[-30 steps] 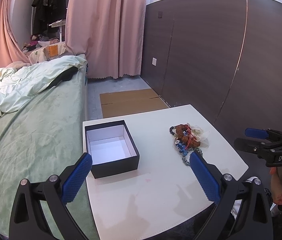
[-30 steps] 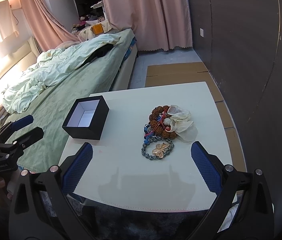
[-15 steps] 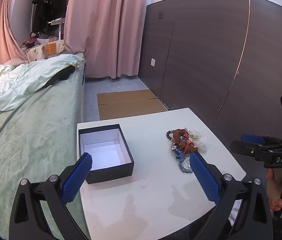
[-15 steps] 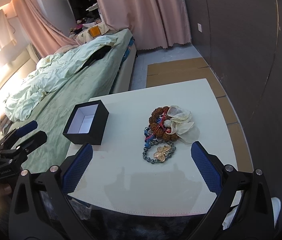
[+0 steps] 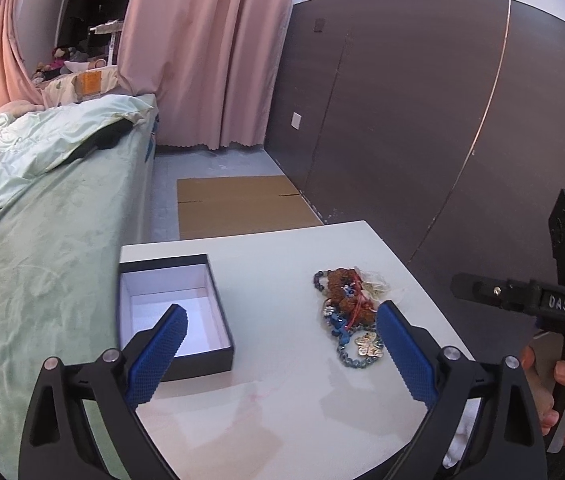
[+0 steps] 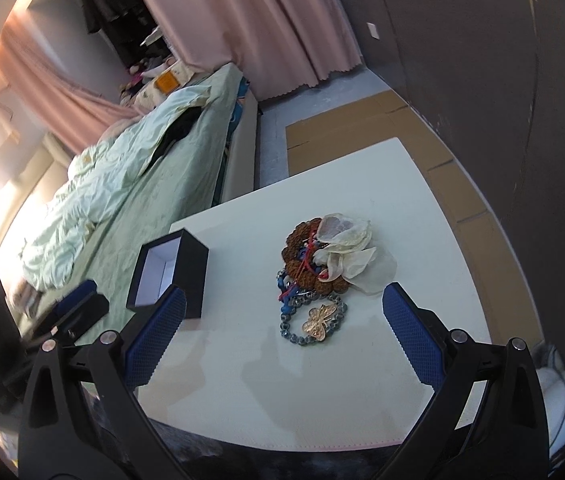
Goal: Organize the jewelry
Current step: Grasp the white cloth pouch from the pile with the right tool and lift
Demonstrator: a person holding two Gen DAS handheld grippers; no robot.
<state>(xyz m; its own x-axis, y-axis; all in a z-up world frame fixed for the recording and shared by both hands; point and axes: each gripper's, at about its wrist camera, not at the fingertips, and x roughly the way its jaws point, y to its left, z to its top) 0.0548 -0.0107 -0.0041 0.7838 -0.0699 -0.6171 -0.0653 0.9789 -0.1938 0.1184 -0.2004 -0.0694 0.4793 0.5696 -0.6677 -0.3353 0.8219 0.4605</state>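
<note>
Jewelry pile [image 6: 318, 276] on table [image 6: 422, 200] ahead, between spread right jaws; left jaws spread too (box [image 5: 170, 308] beside).

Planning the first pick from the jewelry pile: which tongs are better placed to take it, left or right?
Probably the right tongs: open and empty, they point straight at the jewelry pile, which lies centred between their fingers. The left tongs, also open, frame the open black box and the pile's edge, so they could steady the box.

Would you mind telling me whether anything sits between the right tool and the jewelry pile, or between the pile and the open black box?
Nothing visible does. The right tool hangs open above bare white table just short of the jewelry pile, and only bare tabletop separates the pile from the black box.
</note>
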